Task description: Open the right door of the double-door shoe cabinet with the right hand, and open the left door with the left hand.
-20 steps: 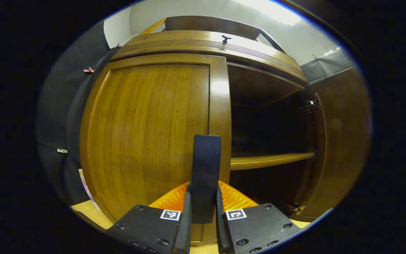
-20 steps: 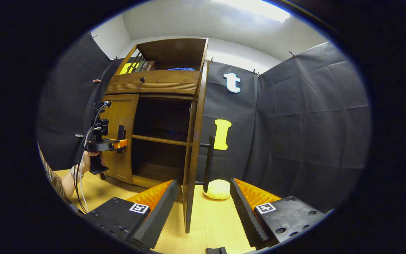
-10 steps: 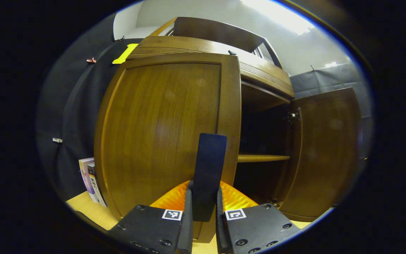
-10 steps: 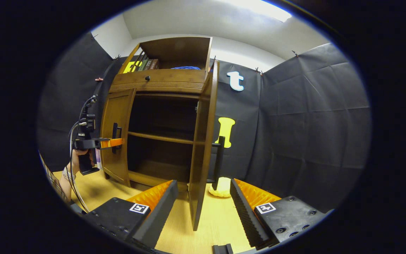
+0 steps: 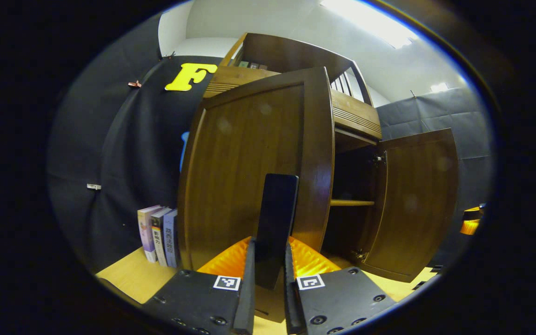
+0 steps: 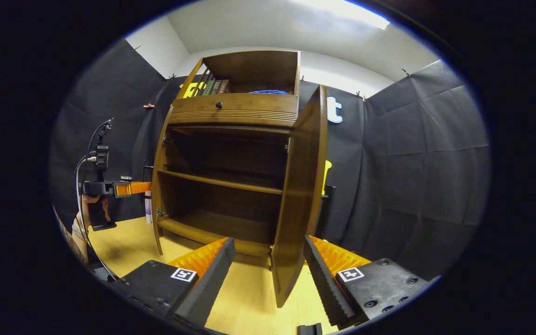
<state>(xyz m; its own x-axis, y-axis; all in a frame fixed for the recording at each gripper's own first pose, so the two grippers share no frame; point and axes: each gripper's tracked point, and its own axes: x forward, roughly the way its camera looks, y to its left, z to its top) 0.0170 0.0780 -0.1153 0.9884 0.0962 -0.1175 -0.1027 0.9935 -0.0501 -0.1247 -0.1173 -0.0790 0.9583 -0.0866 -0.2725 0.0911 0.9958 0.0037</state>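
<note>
Your left gripper (image 5: 268,298) pinched on the left door's handle (image 5: 275,223), left door (image 5: 254,172) swung wide — your right gripper (image 6: 268,274) spread open and holding nothing, right door (image 6: 300,195) ajar between its fingers, cabinet (image 6: 231,163) shelves bare, books (image 5: 158,235) at far left.

One cabinet (image 6: 235,109), two doors, three books (image 5: 158,235), two grippers.

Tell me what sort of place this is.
Probably a staged recording booth rather than a real home: black cloth hangs as the walls, clipped up at the top. A wooden shoe cabinet stands on a pale wood-look floor, with a few books leaning beside it.
</note>
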